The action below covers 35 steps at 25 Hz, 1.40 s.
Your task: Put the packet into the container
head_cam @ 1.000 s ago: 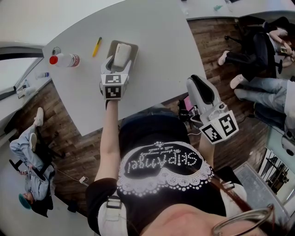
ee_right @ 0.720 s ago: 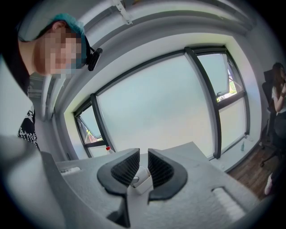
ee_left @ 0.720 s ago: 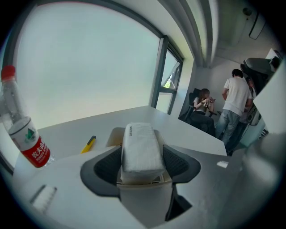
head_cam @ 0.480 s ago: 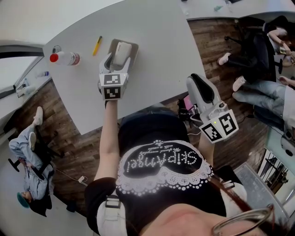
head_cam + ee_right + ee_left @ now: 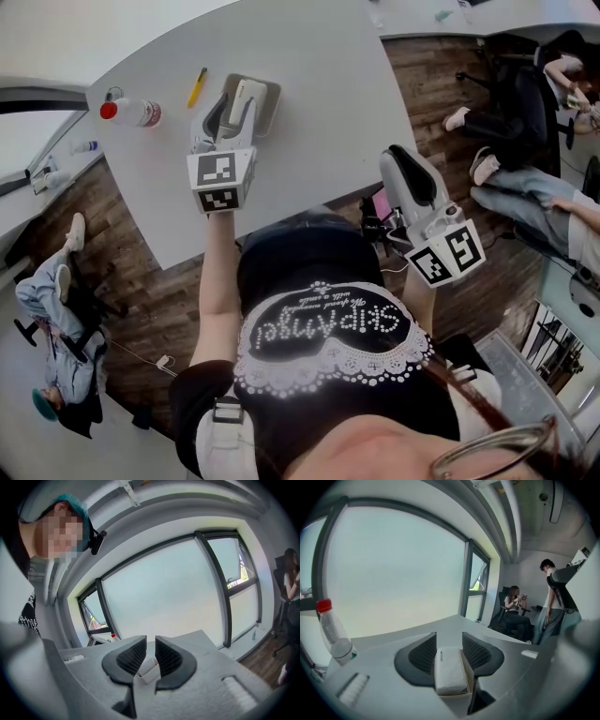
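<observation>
1. Your left gripper (image 5: 449,639) has just eased back toward you from where it was a second ago. In the head view its marker cube now sits larger and nearer your body.
2. Its jaws stand spread. The soft white rectangular packet (image 5: 450,670) lies in line between them, and they look to have let it go rather than to be clamping it.
3. The packet rests inside the shallow tan rectangular container (image 5: 269,98), lengthwise along it. It has not shifted while the gripper backed away.
4. The container sits on the pale grey table (image 5: 319,112), well apart from the clear plastic bottle with a red cap (image 5: 131,112) and the yellow pen (image 5: 197,89).
5. Your right gripper (image 5: 151,644) is much where it was, held off the table's near edge. Its jaws are drawn close with only a narrow gap, and it holds nothing.
6. Judged from this, the placing looks done. What remains is for you to lift the left gripper clear without nudging the container's wall.
</observation>
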Available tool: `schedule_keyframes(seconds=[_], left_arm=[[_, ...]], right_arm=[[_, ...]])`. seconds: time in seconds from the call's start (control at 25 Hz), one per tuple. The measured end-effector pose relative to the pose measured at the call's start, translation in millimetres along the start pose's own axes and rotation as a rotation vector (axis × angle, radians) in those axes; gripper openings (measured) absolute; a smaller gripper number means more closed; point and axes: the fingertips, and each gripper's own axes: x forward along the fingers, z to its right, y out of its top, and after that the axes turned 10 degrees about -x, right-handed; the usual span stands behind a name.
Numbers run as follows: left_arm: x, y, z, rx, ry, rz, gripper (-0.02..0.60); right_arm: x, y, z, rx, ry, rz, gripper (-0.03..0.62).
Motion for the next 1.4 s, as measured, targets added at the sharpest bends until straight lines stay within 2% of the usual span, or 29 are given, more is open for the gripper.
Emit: schedule_keyframes(seconds=[0.24,0.6,0.76,0.92,1.12,1.28,1.4], left_arm=[[-23,29,1,0.029,0.027,0.089,0.117],[-61,50,7,0.058,0.035,0.174,0.089],[-80,58,14,0.052,0.033,0.201,0.08],[-99,69,22,0.013,0.046,0.186,0.072],[-116,78,33,-0.007,0.016,0.224,0.067],[-127,72,48,-0.026,-0.066,0.221,0.067],[-136,67,50,-0.032,-0.08,0.21,0.063]], right_arm=[[1,1,-2,-0.004,0.011,0.001,0.048],[1,0,-5,-0.01,0.016,0.001,0.048],[-1,0,-4,-0.016,0.013,-0.002,0.048],[-3,-3,-4,-0.017,0.01,-0.012,0.048],[-4,-1,-4,-0.019,0.011,-0.011,0.048],[-5,-4,-5,-0.024,0.01,-0.019,0.046],[-8,-3,-7,-0.027,0.011,-0.018,0.046]])
